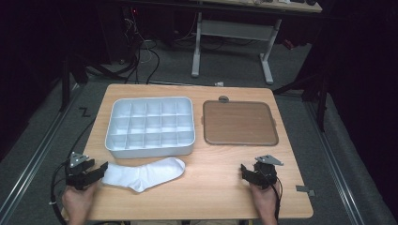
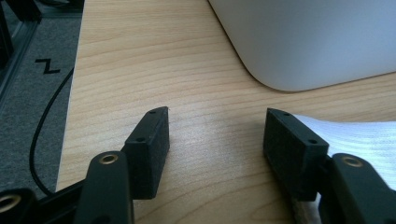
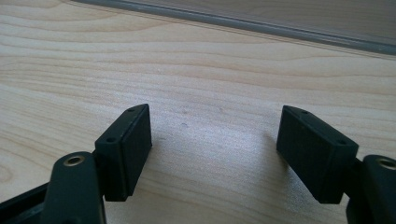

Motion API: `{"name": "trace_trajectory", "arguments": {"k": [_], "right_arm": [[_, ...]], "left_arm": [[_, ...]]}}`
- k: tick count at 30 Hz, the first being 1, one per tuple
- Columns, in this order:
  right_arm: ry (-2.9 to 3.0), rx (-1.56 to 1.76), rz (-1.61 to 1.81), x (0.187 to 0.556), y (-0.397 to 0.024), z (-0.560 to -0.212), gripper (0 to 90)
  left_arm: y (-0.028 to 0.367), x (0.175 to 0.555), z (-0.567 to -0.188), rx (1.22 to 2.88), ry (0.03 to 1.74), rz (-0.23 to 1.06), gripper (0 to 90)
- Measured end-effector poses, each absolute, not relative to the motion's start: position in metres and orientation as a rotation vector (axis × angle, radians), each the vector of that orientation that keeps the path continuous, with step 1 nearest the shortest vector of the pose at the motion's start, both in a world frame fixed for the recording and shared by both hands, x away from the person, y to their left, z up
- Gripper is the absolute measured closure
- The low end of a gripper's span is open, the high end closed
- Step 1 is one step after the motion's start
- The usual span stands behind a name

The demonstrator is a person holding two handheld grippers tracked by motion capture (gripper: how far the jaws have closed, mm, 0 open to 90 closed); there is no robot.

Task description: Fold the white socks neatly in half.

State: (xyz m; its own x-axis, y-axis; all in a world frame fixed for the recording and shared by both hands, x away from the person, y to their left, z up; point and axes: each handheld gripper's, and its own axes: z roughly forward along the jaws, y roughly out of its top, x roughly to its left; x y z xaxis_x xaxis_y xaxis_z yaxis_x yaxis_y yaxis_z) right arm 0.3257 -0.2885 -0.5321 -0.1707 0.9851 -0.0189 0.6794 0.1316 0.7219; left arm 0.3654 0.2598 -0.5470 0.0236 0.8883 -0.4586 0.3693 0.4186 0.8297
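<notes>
Landmark was the compartment tray (image 1: 150, 125). The sock (image 1: 143, 174) lay flat on the table (image 1: 216, 187) just in front of the tray's near wall, apart from it by a thin strip of bare wood. Long axis ran roughly parallel to that wall: open cuff end toward the tray's left corner, rounded toe end under the tray's right half.

Left gripper (image 1: 99, 171) sat at the cuff end, in front of the tray's left corner, jaws pointing along the sock. Jaws stood wide with bare wood between them. In the left gripper view the sock (image 2: 359, 140) lay just beside and partly under the outer side of one jaw rather than in the gap, so nothing was gripped. Tray corner (image 2: 299, 42) sat ahead of the jaws.

Right gripper (image 1: 247, 172) was in front of the brown tray (image 1: 240, 123), well to the right of the compartment tray and well apart from the sock's toe. Jaws at full spread, bare table between them.

Judgement: left was clearly the nearer hand. The move turned on a small sideways shift toward the sock to bring the cuff between the jaws before closing.
</notes>
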Motion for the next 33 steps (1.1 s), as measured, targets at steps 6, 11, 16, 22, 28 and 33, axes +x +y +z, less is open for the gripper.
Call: {"name": "trace_trajectory", "arguments": {"k": [6, 11, 16, 22, 28, 33], "right_arm": [[1.913, 1.597, 0.799, 0.3257, -0.2885, -0.5322, 26.7], [1.912, 1.597, 0.798, 0.3257, -0.2885, -0.5322, 26.8], [1.912, 1.597, 0.798, 0.3257, -0.2885, -0.5322, 26.8], [1.913, 1.596, 0.799, 0.3257, -0.2885, -0.5322, 27.1], [1.912, 1.595, 0.798, 0.3255, -0.2881, -0.5320, 27.9], [1.914, 1.595, 0.801, 0.3254, -0.2882, -0.5320, 28.4]], "left_arm": [[0.2617, 0.3650, -0.5461, 1.133, 1.569, 0.562, 40.6], [0.2614, 0.3646, -0.5461, 1.133, 1.569, 0.560, 40.2], [0.2615, 0.3646, -0.5460, 1.133, 1.569, 0.558, 39.9], [0.2607, 0.3646, -0.5460, 1.131, 1.568, 0.560, 39.6], [0.2589, 0.3643, -0.5468, 1.148, 1.564, 0.575, 38.5], [0.2566, 0.3644, -0.5476, 1.162, 1.560, 0.599, 39.1]]}}
